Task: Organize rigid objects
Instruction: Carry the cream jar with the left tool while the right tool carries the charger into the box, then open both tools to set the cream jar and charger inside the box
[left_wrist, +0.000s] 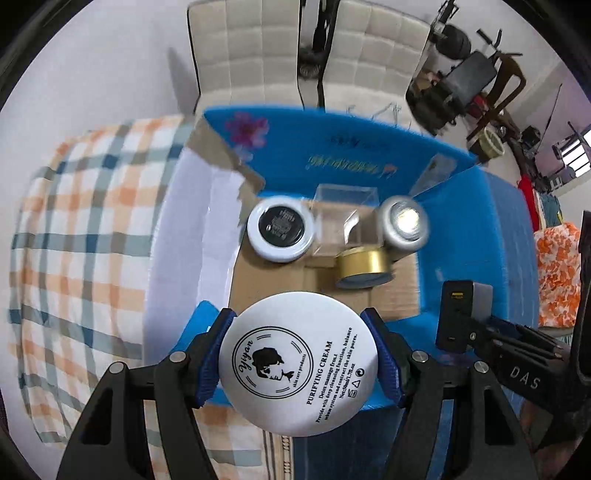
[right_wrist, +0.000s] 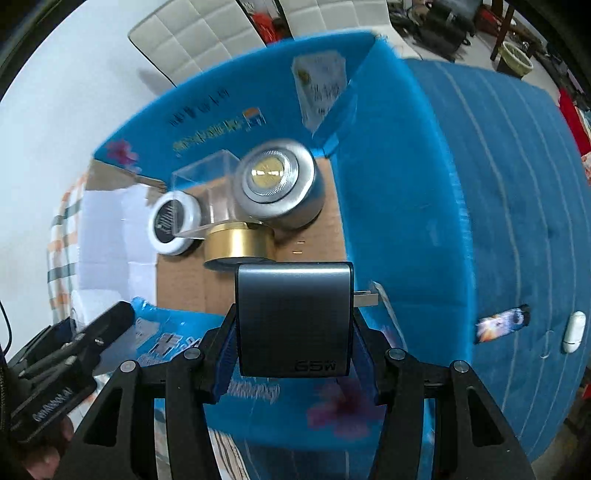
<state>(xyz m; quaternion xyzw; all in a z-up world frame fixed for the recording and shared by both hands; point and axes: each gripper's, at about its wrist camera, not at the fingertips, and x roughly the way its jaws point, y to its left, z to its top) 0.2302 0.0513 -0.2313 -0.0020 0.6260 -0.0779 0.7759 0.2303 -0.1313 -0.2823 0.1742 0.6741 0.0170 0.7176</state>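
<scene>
While left tool (left_wrist: 299, 360) grips cream jar (left_wrist: 298, 363), charger prongs (right_wrist: 366, 298) rightward

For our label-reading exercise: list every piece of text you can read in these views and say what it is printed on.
"Yiyan", "skin care products", "PURIFYING CREAM": white jar lid in the left tongs.
"65W", seen upside down: grey charger in the right tongs.
"DAS": right tool body.
Blue box print: blurred.

Left wrist view: we look down, close, into the blue box (left_wrist: 369, 155). Right wrist view: we face the same box (right_wrist: 388, 184) from its right.
</scene>
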